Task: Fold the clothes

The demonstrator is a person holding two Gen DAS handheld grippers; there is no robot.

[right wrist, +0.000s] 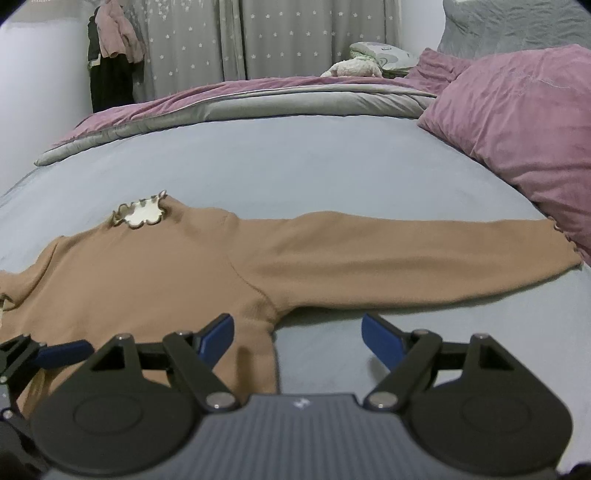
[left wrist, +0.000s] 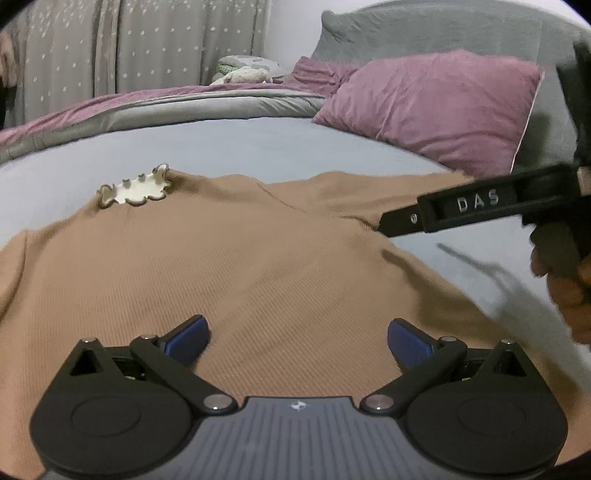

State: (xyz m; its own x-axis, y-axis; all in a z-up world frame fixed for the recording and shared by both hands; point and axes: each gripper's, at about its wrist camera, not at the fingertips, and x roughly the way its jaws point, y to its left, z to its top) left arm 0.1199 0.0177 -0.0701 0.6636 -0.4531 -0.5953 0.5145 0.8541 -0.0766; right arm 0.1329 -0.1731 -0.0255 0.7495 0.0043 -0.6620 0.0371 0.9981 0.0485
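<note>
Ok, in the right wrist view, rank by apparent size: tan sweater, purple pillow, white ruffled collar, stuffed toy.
1. tan sweater, though it's nearest the camera
2. purple pillow
3 and 4. white ruffled collar and stuffed toy: look alike; toy is farther, so unsure.

A mauve pillow (right wrist: pixel 517 122) leans on a grey headboard (left wrist: pixel 436 33) — star-print curtains (right wrist: pixel 295 37) hang behind.

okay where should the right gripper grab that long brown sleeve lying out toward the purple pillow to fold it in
Probably at the cuff end of the tan ribbed-knit sweater's outstretched sleeve. It lies flat and straight on the pale blue bedsheet, its tip beside the mauve velvet pillow. The open right gripper should come in low from the near bare-sheet side, pinching the lower edge.
</note>
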